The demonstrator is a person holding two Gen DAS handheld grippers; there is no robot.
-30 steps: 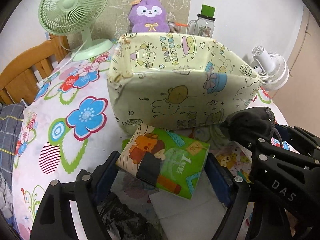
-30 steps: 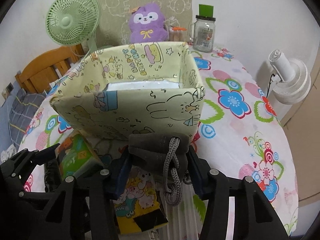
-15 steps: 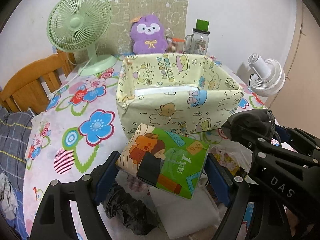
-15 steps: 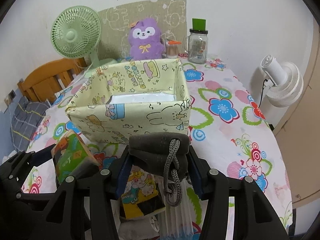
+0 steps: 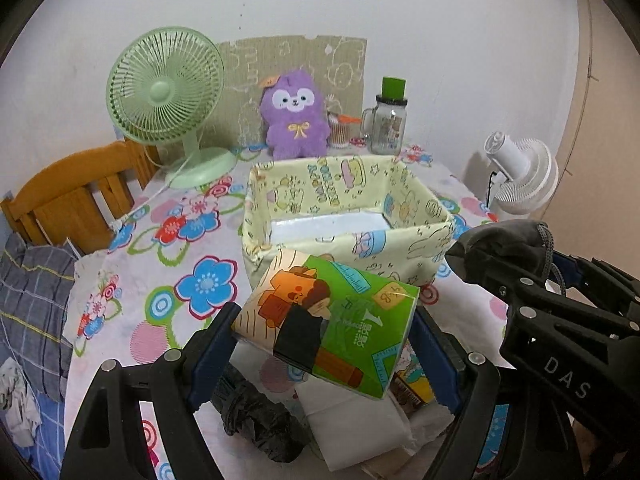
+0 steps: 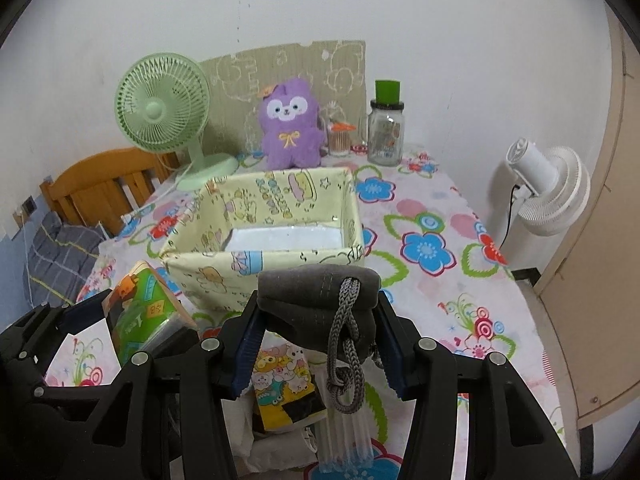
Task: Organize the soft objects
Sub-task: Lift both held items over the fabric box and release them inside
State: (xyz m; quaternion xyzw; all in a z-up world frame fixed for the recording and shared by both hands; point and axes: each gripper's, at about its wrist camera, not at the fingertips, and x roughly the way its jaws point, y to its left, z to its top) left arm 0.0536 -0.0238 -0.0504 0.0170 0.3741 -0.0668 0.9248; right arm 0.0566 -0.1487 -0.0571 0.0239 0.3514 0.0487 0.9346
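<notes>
Two grips: one soft thing is carried in each gripper, side by side, both short of the bin.
Left gripper (image 5: 324, 344): pinched on a green tissue pack (image 5: 332, 320); the pack is held clear of the table, its long axis lying across the jaws and tilted.
Right gripper (image 6: 318, 344): pinched on a grey drawstring pouch (image 6: 318, 300); a braided cord (image 6: 342, 344) hangs from it between the jaws.
Below the grippers: a cartoon-printed pack (image 6: 286, 384), white folded tissue (image 5: 352, 428) and a crumpled black bag (image 5: 256, 420) are left on the table.
Key relation: the fabric bin (image 6: 264, 240) lies straight ahead of and below both grippers, its near wall just beyond the held things; neither gripper is judged clearly nearer.
Bin: square, open-topped, soft yellow printed cloth, a white sheet on its floor.
Pack: glossy plastic wrap, squashy block.
Pouch: matte woven cloth, bunched.
Tablecloth (image 6: 432, 280): flowered, smooth.
Far edge: a purple plush toy (image 6: 290, 124) is seated against cardboard.
</notes>
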